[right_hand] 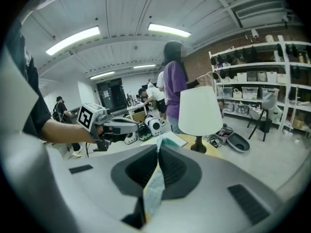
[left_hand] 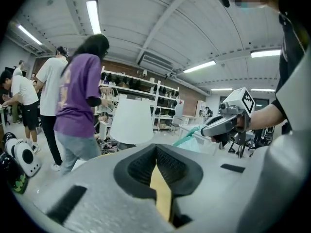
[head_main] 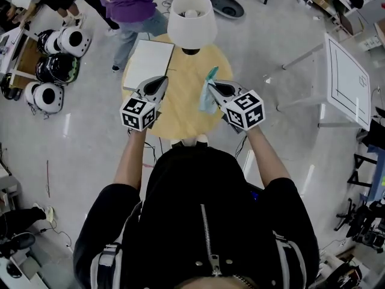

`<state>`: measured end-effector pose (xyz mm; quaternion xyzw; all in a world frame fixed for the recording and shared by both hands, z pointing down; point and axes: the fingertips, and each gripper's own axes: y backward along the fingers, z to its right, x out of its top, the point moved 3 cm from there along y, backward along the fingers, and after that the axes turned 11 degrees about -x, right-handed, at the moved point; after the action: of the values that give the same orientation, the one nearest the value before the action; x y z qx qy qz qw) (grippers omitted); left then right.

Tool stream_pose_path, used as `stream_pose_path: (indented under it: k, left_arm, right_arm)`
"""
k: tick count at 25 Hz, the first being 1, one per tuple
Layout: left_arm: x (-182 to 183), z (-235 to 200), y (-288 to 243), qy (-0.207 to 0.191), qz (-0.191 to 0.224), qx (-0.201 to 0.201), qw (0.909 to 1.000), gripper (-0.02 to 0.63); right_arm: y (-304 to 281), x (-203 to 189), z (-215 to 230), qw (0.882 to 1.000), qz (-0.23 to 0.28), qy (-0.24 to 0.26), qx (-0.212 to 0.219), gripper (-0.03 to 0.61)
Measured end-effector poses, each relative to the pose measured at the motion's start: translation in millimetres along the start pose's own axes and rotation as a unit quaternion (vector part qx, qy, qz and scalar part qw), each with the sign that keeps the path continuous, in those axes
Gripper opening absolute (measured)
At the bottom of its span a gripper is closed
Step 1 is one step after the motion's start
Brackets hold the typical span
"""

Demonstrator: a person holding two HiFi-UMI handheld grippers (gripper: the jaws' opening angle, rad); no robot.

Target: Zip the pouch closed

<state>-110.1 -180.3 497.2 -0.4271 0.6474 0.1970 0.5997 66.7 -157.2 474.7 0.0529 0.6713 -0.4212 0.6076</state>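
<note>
A light teal pouch (head_main: 207, 98) hangs above the round wooden table (head_main: 180, 116), pinched at its top edge by my right gripper (head_main: 211, 84). In the right gripper view the jaws (right_hand: 158, 152) are shut on the pouch fabric (right_hand: 154, 186), which runs down between the pads. My left gripper (head_main: 161, 79) hovers over the table's left part, a short way left of the pouch and apart from it. Its jaws (left_hand: 156, 152) are shut with nothing between them. The left gripper view shows the right gripper (left_hand: 206, 128) with the pouch (left_hand: 192, 139) below its tip.
A lamp with a white shade (head_main: 191, 18) stands at the table's far edge. A white flat board (head_main: 148, 63) lies on the far left of the table. A person in purple (head_main: 129, 5) stands just beyond. Helmets (head_main: 60, 41) sit on the floor at left, a white table (head_main: 346, 80) at right.
</note>
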Motion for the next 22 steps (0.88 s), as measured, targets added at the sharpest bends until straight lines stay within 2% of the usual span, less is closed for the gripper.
stream_pose_path:
  k: [9, 22]
  left_arm:
    - [17, -5, 6, -0.006, 0.019, 0.010, 0.9997, 0.000]
    - [16, -7, 14, -0.006, 0.028, 0.012, 0.9995, 0.000]
  right_arm:
    - [-1, 29, 7, 0.998, 0.054, 0.000, -0.026, 0.014]
    - [-3, 33, 7, 0.998, 0.064, 0.001, -0.028, 0.014]
